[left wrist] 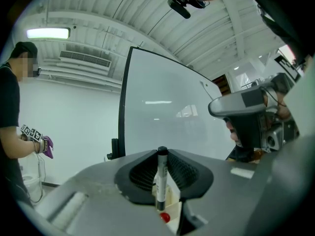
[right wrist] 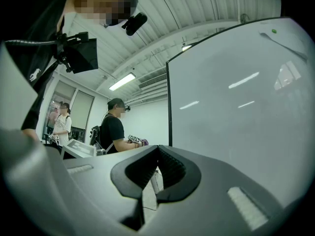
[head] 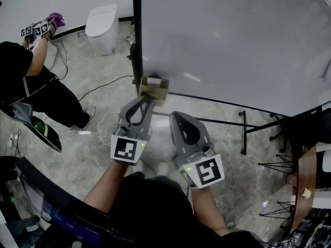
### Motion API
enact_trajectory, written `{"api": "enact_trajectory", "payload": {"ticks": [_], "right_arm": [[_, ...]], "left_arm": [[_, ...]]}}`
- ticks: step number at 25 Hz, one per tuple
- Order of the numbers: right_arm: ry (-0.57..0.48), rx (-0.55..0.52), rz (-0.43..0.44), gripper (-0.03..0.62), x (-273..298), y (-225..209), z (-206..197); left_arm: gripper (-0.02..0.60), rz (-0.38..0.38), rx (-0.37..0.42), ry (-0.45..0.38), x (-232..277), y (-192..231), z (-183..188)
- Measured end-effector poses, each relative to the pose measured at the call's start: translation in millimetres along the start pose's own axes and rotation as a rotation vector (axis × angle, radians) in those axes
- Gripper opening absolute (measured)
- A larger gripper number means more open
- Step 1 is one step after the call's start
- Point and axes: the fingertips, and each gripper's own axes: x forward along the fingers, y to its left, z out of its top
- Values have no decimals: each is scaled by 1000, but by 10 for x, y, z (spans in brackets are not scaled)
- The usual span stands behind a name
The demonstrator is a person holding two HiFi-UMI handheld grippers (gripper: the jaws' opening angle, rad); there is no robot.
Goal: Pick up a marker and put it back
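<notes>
A marker [left wrist: 161,181] with a black cap and white body stands upright between the jaws of my left gripper [left wrist: 161,154], which is shut on it. Right below it is a small cardboard box [left wrist: 173,199] with a red-capped marker [left wrist: 165,217] inside. In the head view the left gripper [head: 147,102] reaches over that box [head: 153,89] at the whiteboard's lower left corner; the held marker is hidden there. My right gripper [head: 176,115] hovers just to the right, its tips [right wrist: 158,149] shut together with nothing between them.
A large whiteboard [head: 232,40] on a black stand fills the space ahead. Cables trail over the marble floor [head: 98,92]. Another person [head: 31,81] with grippers stands at the left near a white bin [head: 102,27]. A wooden table edge [head: 305,185] is at the right.
</notes>
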Motion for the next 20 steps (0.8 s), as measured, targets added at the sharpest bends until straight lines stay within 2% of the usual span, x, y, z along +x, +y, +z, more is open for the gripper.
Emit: {"api": "enact_trajectory", "payload": {"ticks": [20], "right_arm": [[31,12,-26,9,29,-152,-220]], "left_arm": [[72,-28,0,28,181,-69,-199]]}}
